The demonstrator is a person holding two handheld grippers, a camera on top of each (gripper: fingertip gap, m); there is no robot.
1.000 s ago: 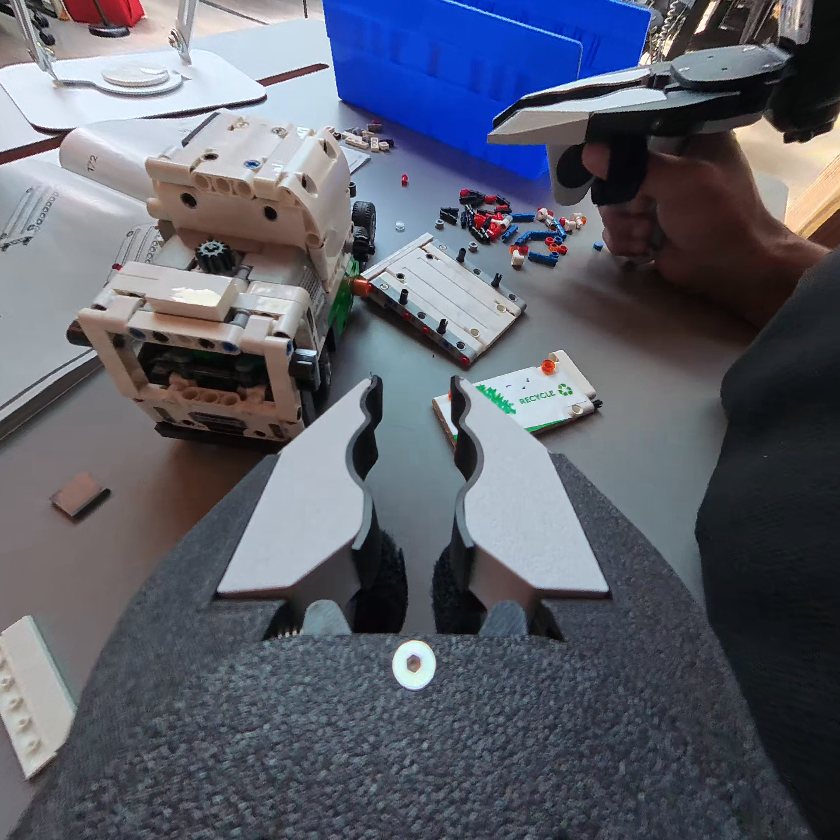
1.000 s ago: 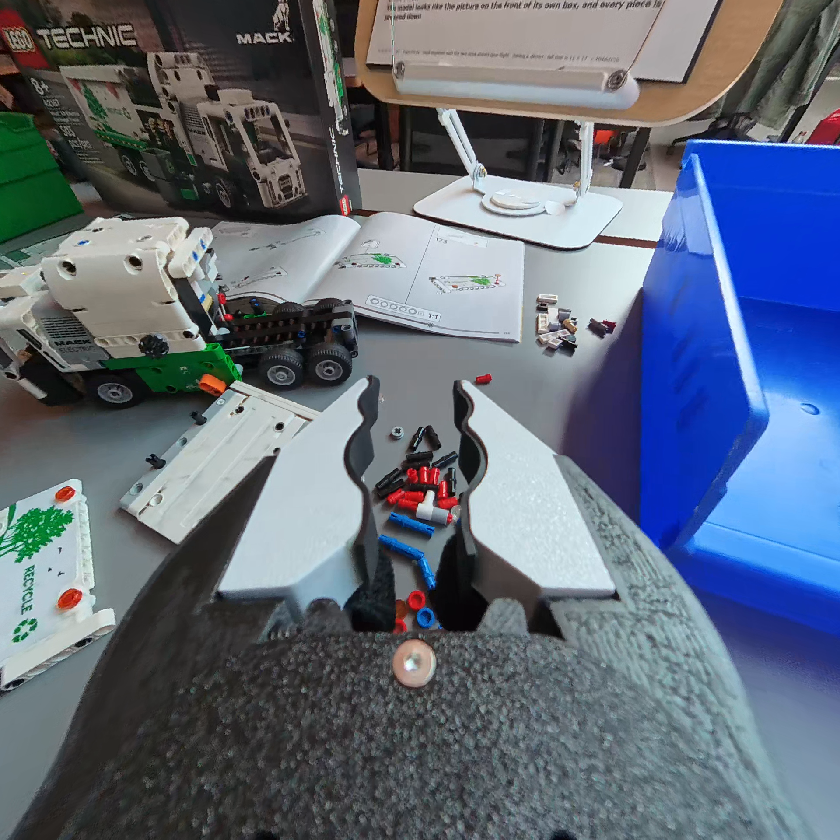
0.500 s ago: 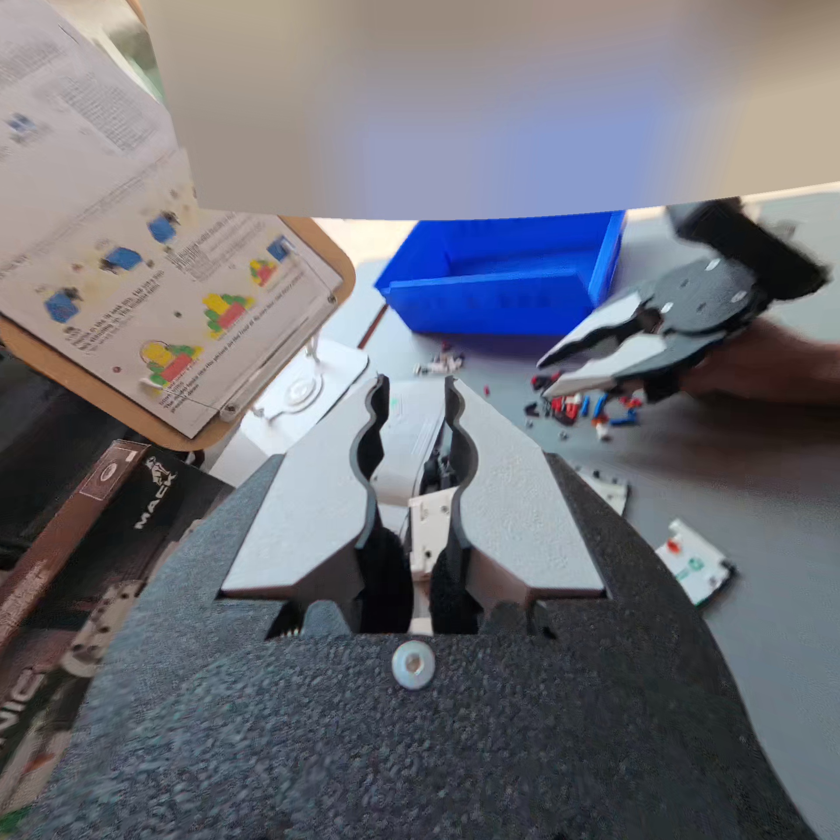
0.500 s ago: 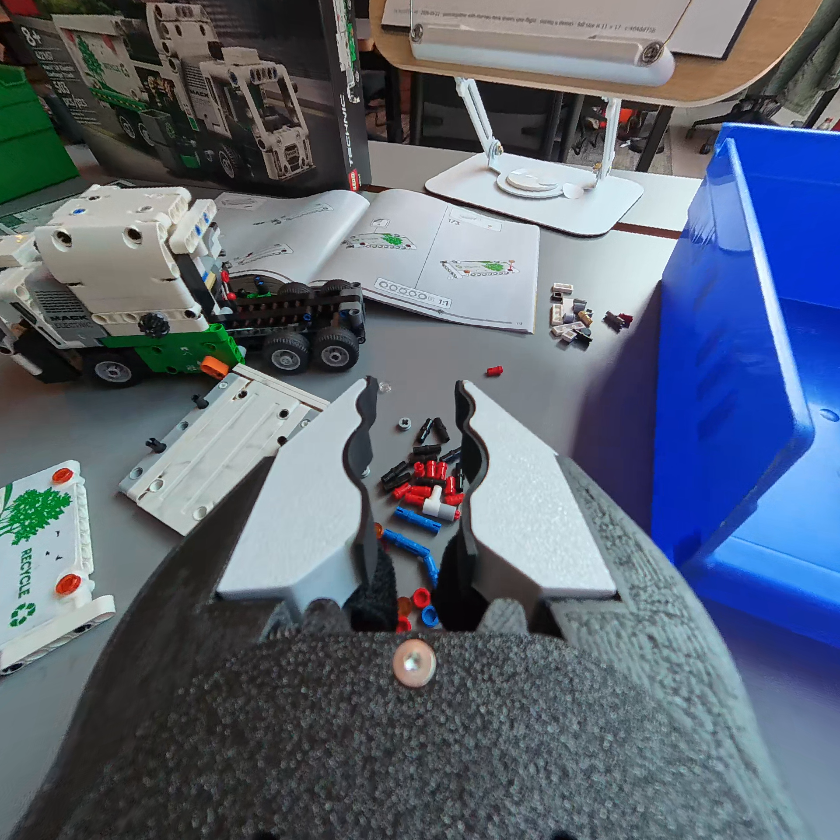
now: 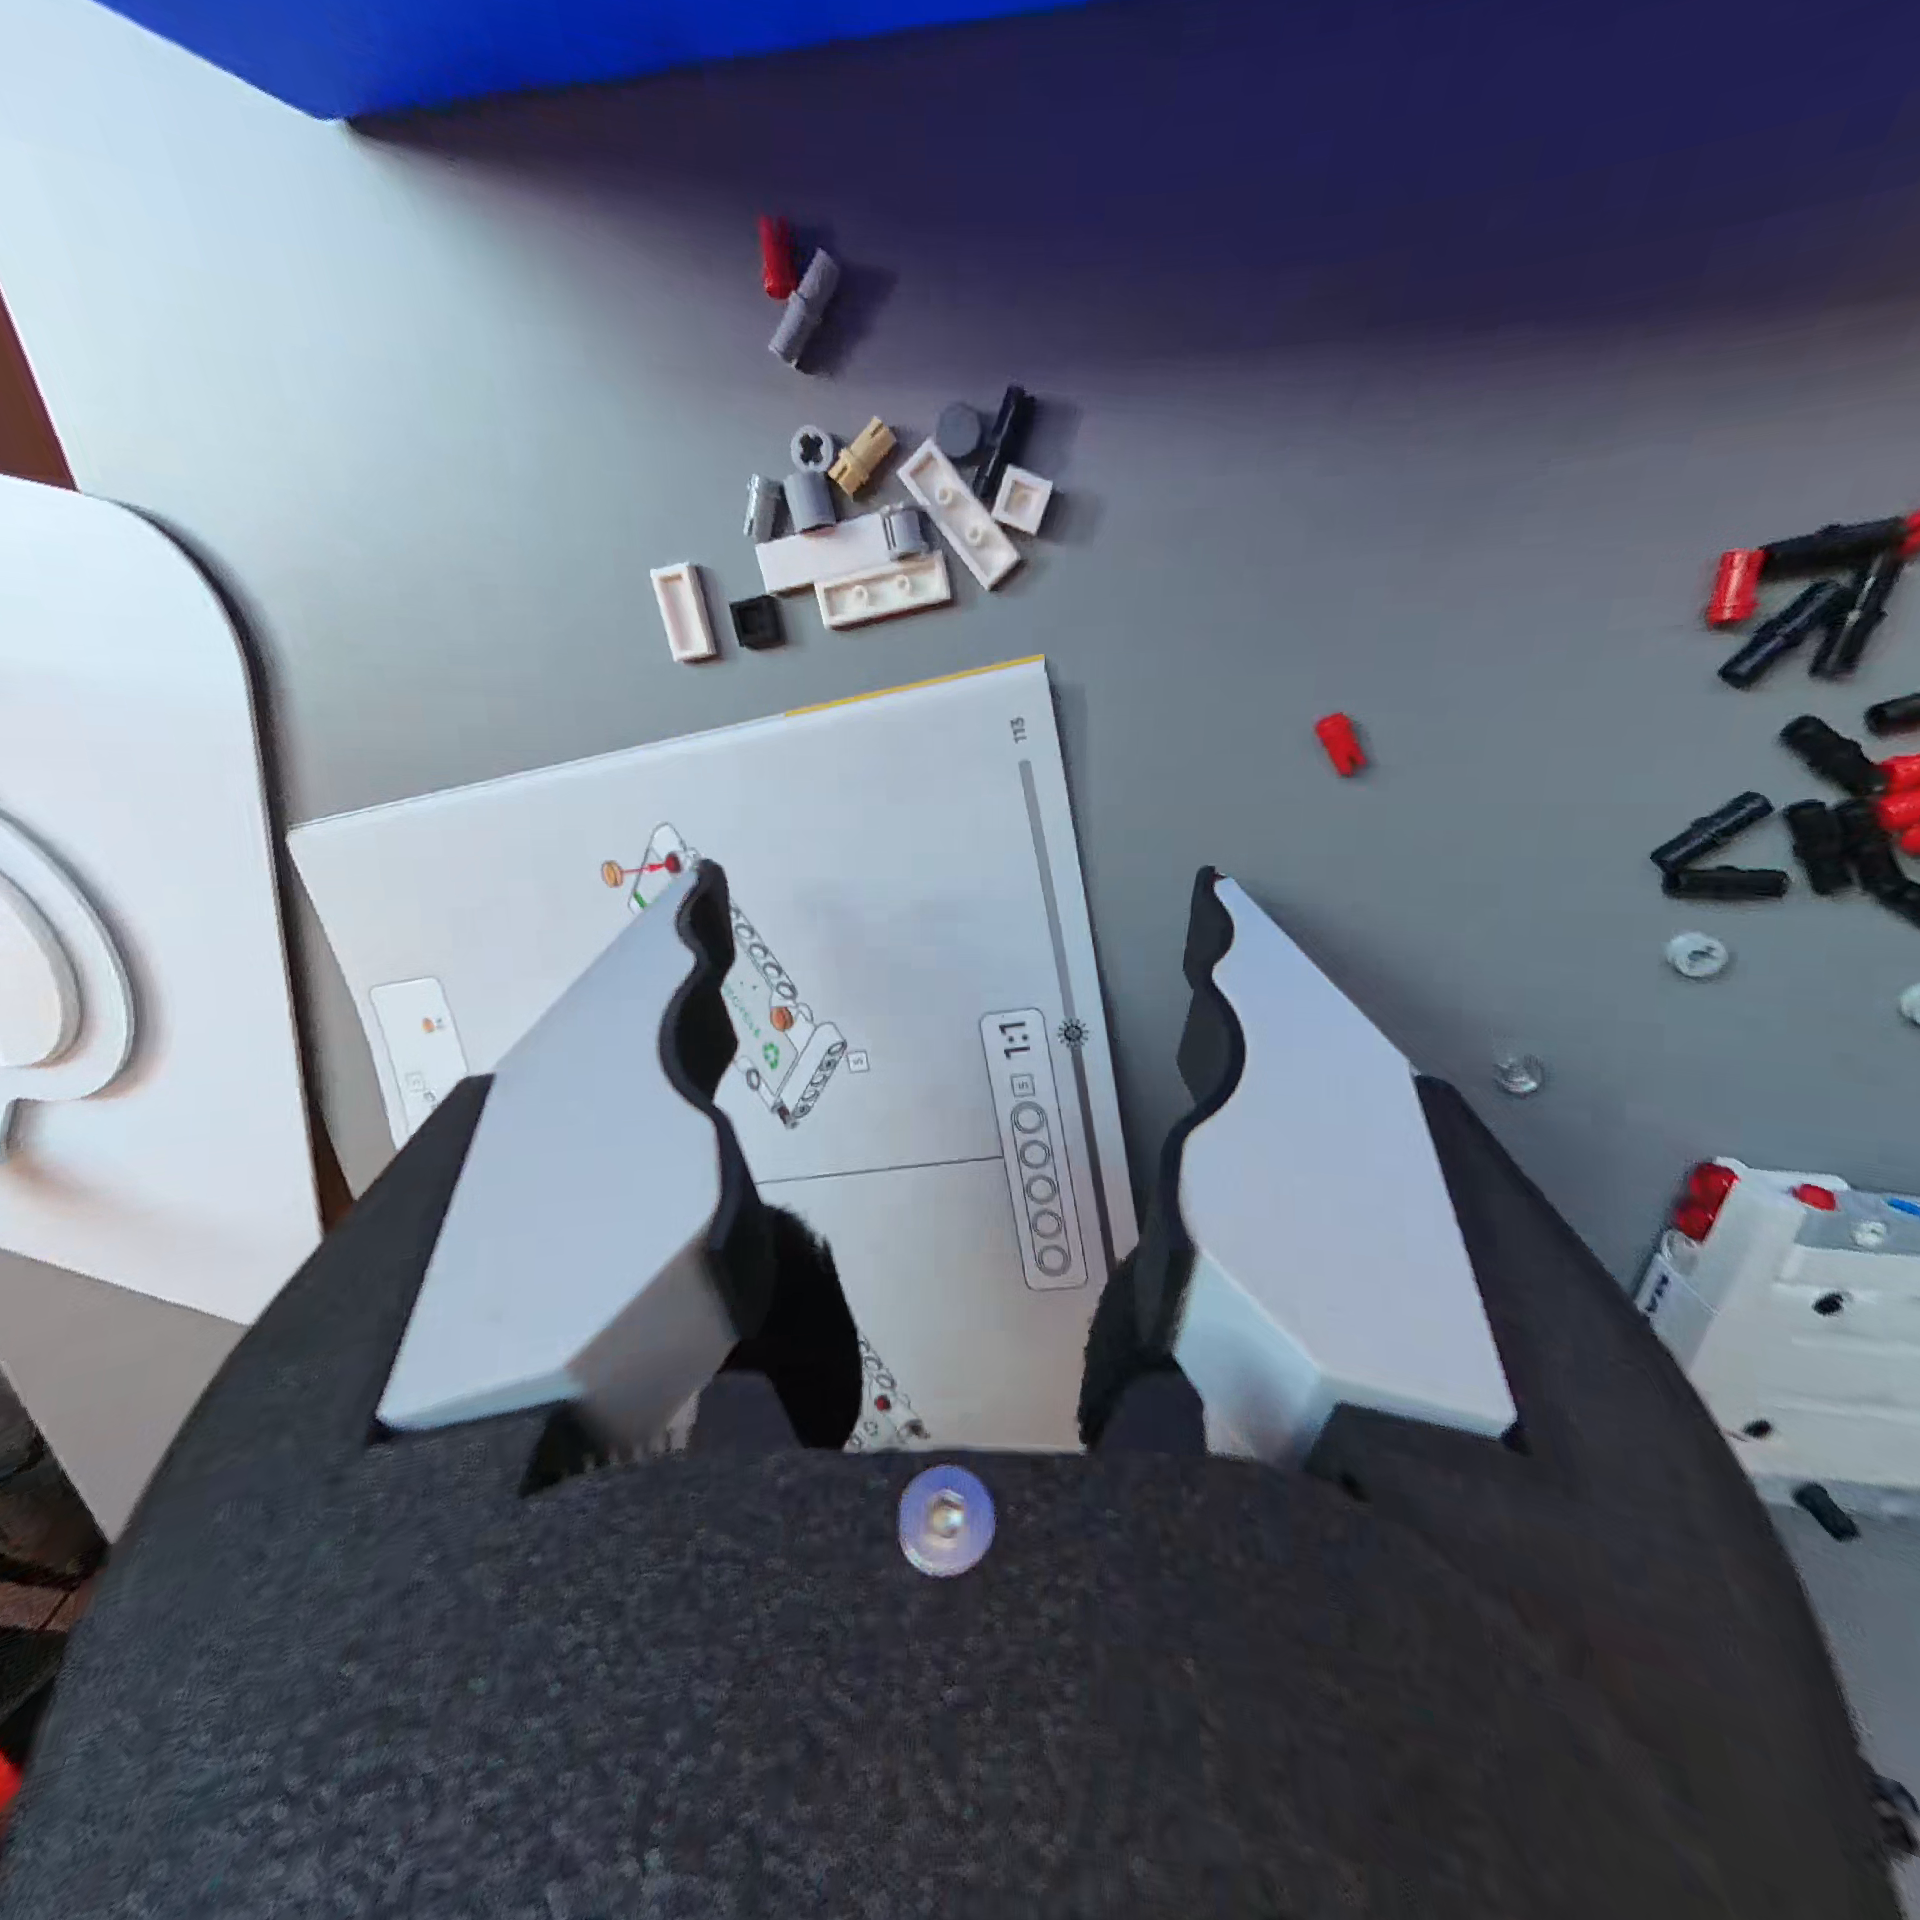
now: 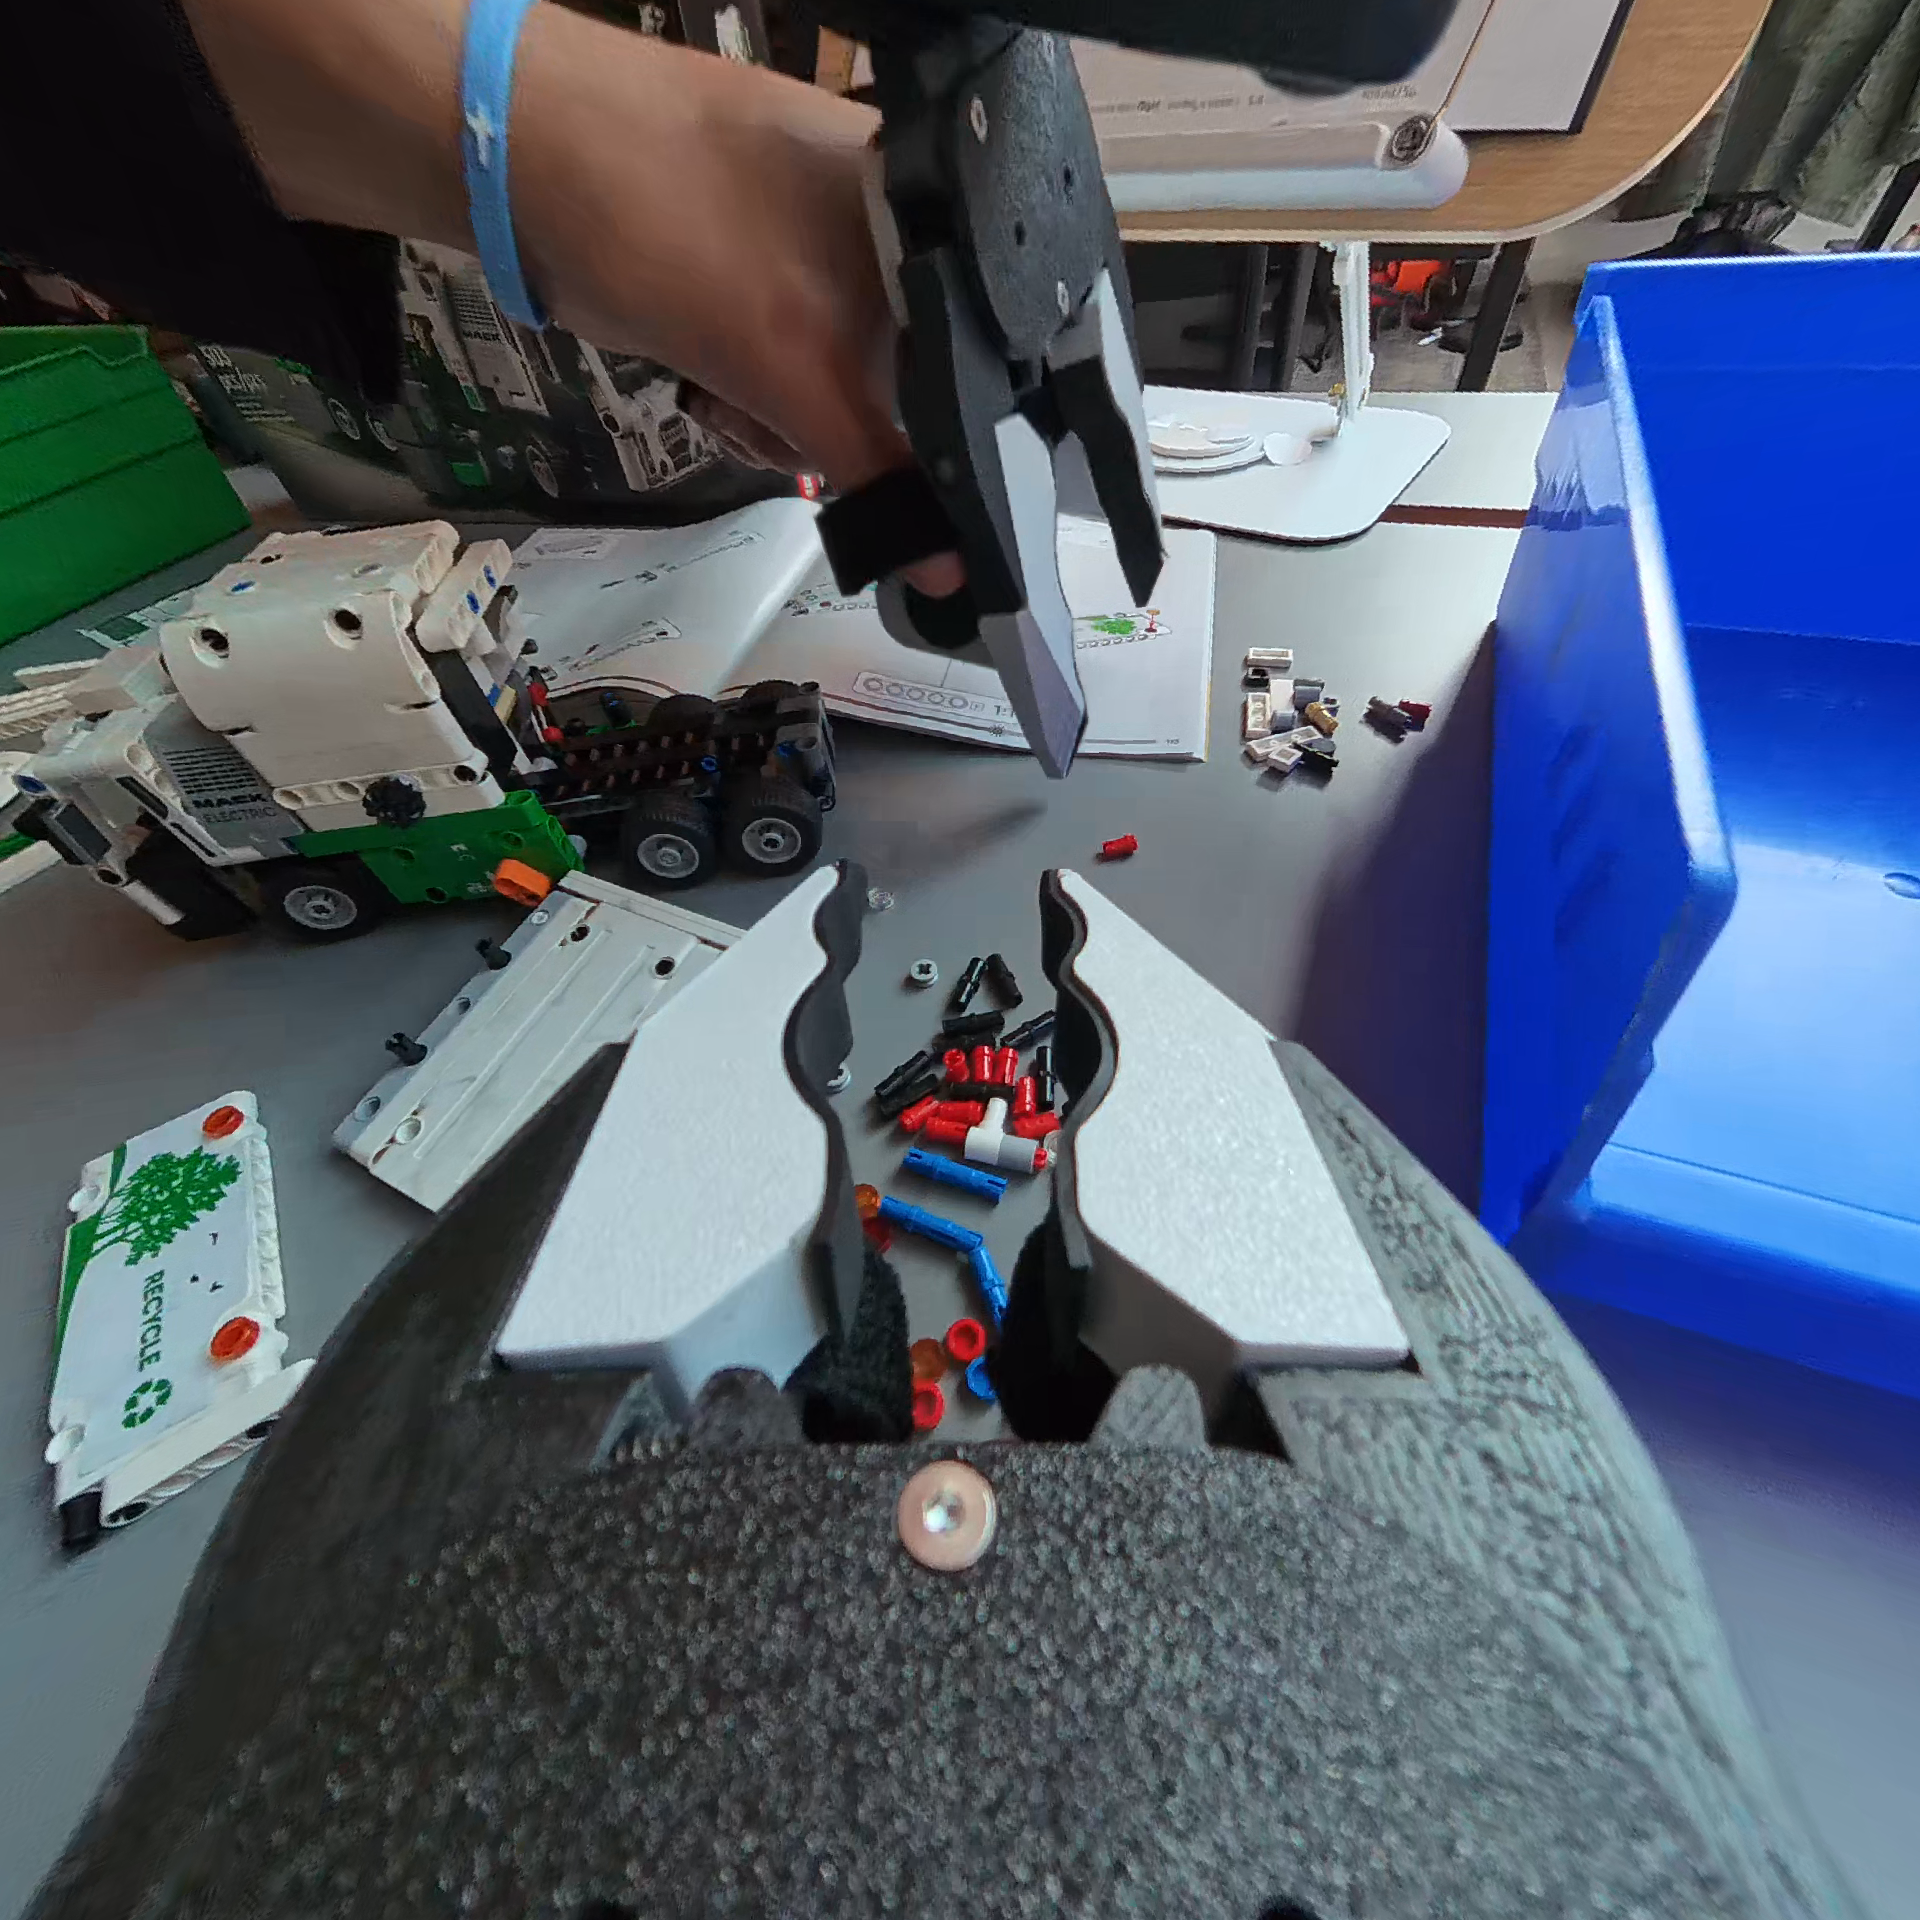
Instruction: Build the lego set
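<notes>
The left gripper (image 5: 951, 883) hung over the open booklet (image 5: 883, 831), jaws wide and bare, pointing down at the grey table (image 5: 416, 416). Beyond the booklet lay a cluster of white and grey bits (image 5: 883, 509). The right gripper (image 6: 951, 883) hovered low over a pile of red, black and blue pins (image 6: 977, 1101), jaws narrowly parted, gripping nothing. The truck (image 6: 343, 727) stood far left, a white panel (image 6: 520, 1029) near it, the blue bin (image 6: 1756, 831) at right.

Printed booklet (image 5: 883, 935), lettered white panel (image 6: 166, 1309)
</notes>
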